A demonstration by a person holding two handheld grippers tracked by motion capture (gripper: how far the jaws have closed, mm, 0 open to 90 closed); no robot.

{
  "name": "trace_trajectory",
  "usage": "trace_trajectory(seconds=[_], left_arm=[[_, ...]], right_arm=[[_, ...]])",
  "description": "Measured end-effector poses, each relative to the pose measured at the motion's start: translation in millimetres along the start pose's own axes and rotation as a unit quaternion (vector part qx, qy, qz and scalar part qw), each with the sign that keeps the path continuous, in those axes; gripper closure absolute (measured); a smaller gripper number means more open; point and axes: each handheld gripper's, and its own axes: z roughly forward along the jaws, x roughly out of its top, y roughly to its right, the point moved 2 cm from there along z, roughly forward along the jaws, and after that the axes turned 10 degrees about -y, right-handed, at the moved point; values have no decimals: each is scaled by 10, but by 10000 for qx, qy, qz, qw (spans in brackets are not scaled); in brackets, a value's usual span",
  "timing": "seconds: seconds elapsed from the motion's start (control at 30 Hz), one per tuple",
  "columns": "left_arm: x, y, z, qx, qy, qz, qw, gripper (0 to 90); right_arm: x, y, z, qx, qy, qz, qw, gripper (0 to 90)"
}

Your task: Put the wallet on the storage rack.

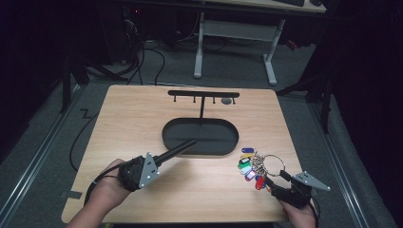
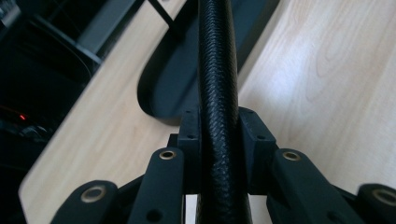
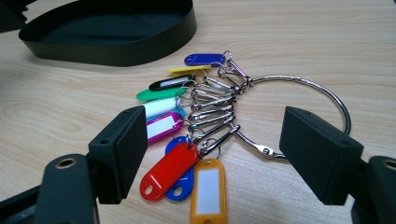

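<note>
Pale wood worktop [image 1: 199,190] carries everything, with dark floor and a desk frame beyond it. Nearest, the right gripper [image 3: 212,154] has its jaws spread wide and low over the key ring [image 3: 303,86], a steel loop with a fan of coloured tags [image 3: 170,170]; the red, blue and orange tags lie right between the jaws, the loop's near edge just inside the right-hand jaw, and nothing is pinched yet. The bunch lies flat on the wood, so the pickup has not begun, by my reading. The left gripper [image 1: 157,161] holds its jaws closed narrowly on a black textured rod [image 2: 217,93] that runs straight ahead from between them toward the black oval tray [image 1: 171,142], its far end over the tray's near rim. Beyond the tray's far side stands a black hook rack [image 1: 203,94], its pegs apparently bare. Likely left to do: grasp the ring, lift it, and carry it past the tray to a peg.
</note>
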Motion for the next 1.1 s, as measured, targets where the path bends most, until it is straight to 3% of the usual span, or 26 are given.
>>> trace_trajectory(seconds=[0.23, 0.37, 0.77, 0.9, 1.03, 1.1], left_arm=[[179, -101, 100, 178, 231, 371, 9989, 735], [268, -165, 210, 187, 185, 510, 9984, 736], [501, -312, 606, 356, 165, 1283, 9910, 736], [568, -346, 737, 280, 198, 1453, 9888, 736], [651, -350, 882, 410, 220, 1624, 9856, 736], [686, -361, 948, 437, 248, 1633, 9853, 736]], right_arm=[[-4, 7, -13, -15, 13, 10, 10000, 239], [-7, 12, -14, -14, 17, 10, 10000, 239], [-28, 45, -40, -51, 27, 35, 10000, 239], [-37, 52, -53, -54, 28, 63, 10000, 239], [-42, 62, -56, -62, 24, 72, 10000, 238], [-44, 63, -56, -57, 24, 73, 10000, 239]])
